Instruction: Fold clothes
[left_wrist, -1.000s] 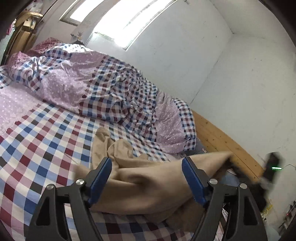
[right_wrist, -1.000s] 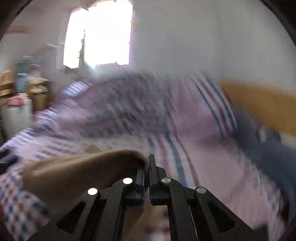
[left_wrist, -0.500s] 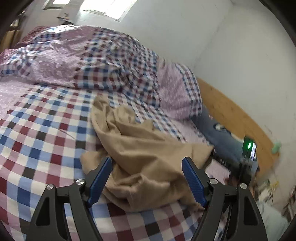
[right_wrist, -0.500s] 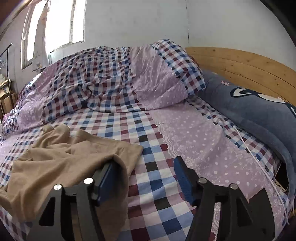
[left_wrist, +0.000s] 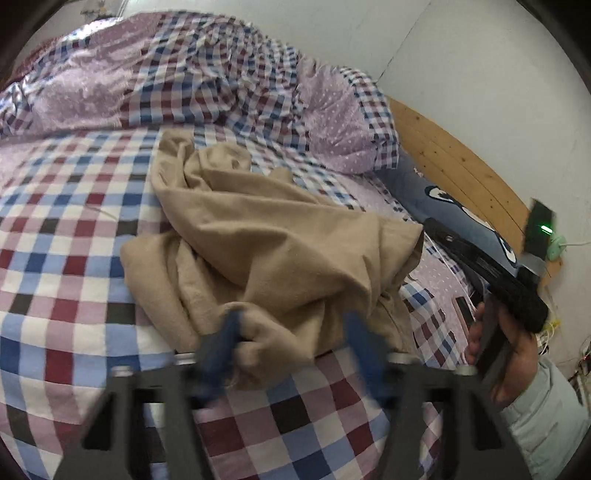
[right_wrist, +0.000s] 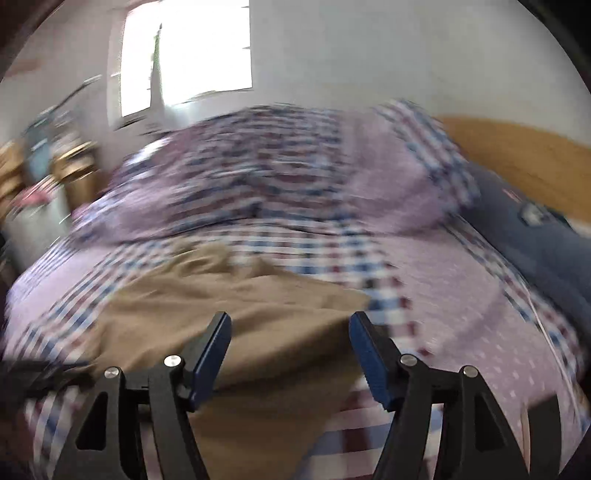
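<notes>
Beige garment (left_wrist: 266, 240) lies crumpled on the checked bedsheet (left_wrist: 66, 280) in my left wrist view, below the heaped quilt (left_wrist: 207, 74), and my left gripper (left_wrist: 291, 332) is closing its blurred blue fingers (left_wrist: 221, 339) around the near bunched edge of the cloth, though I cannot tell whether the pads press it yet; at the right edge a hand (left_wrist: 506, 354) holds the other tool. From my right wrist view, blurred, the right gripper (right_wrist: 290, 347) stands with jaws wide apart and nothing gripped, above the garment's near part, with the wooden headboard (right_wrist: 517, 155) and a dark blue pillow (right_wrist: 535, 236) off to the right.
</notes>
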